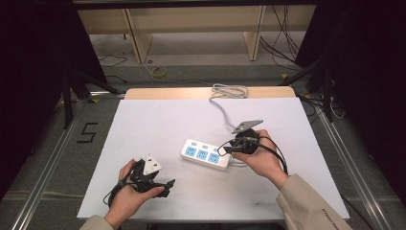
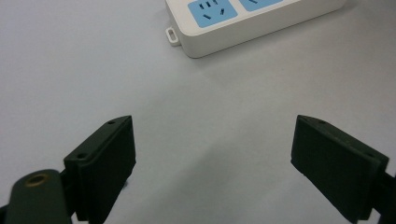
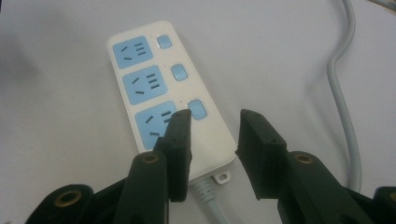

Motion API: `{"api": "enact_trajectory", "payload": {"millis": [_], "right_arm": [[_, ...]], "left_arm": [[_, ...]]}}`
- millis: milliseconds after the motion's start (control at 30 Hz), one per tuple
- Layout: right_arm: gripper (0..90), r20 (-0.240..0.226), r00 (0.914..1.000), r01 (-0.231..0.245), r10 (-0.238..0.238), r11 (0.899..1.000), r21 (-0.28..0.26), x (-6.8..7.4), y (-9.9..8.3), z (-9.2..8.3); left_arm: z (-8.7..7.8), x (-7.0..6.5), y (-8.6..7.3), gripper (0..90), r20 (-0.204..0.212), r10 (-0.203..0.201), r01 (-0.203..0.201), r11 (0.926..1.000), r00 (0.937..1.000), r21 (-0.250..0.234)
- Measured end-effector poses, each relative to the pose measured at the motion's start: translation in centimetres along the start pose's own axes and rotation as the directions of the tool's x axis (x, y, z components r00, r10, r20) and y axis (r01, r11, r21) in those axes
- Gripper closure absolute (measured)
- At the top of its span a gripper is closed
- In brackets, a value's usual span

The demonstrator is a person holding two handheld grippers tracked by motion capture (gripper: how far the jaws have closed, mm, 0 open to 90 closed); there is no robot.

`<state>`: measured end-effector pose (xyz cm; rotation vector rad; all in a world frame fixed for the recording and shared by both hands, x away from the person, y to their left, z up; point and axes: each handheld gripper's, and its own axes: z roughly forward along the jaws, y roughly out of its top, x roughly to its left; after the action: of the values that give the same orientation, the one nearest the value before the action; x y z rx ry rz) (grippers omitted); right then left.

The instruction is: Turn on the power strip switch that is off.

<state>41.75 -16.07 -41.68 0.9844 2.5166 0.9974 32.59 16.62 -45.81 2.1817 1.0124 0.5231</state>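
High view, right gripper half spread over power strip, left gripper spread wide, empty.

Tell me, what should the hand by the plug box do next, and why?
Probably ease the right tool a little forward and down toward the nearest switch on the power strip. Its jaws stand partly apart with nothing between them, hovering over the strip's cable end, right beside that switch. The left tool waits open over bare table, so the right one seems the one working.
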Motion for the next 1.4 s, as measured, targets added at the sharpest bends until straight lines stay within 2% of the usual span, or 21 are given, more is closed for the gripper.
{"api": "enact_trajectory", "payload": {"millis": [233,600,1133,1400], "right_arm": [[61.6,0.008,0.9999,-0.013,0.013,1.0,-0.019,-0.5,-1.1,-1.0],[54.9,0.025,0.9977,-0.062,0.064,0.997,-0.051,-1.7,-3.9,-2.8],[44.5,0.043,0.9926,-0.109,0.114,0.988,-0.107,-2.4,-8.0,-5.3],[41.1,0.063,0.9872,-0.138,0.147,0.982,-0.131,-2.7,-10.0,-6.3]], "left_arm": [[0.0,0.0,0.0,13.4,0.001,-0.003,0.003,1.0,1.0,0.002],[0.0,0.0,0.0,13.4,-0.001,-0.002,0.002,1.0,1.0,0.004],[0.0,0.0,0.0,13.4,-0.002,-0.002,0.002,1.0,1.0,0.005],[0.0,0.0,0.0,13.4,-0.002,-0.002,0.002,1.0,1.0,0.004]]}}
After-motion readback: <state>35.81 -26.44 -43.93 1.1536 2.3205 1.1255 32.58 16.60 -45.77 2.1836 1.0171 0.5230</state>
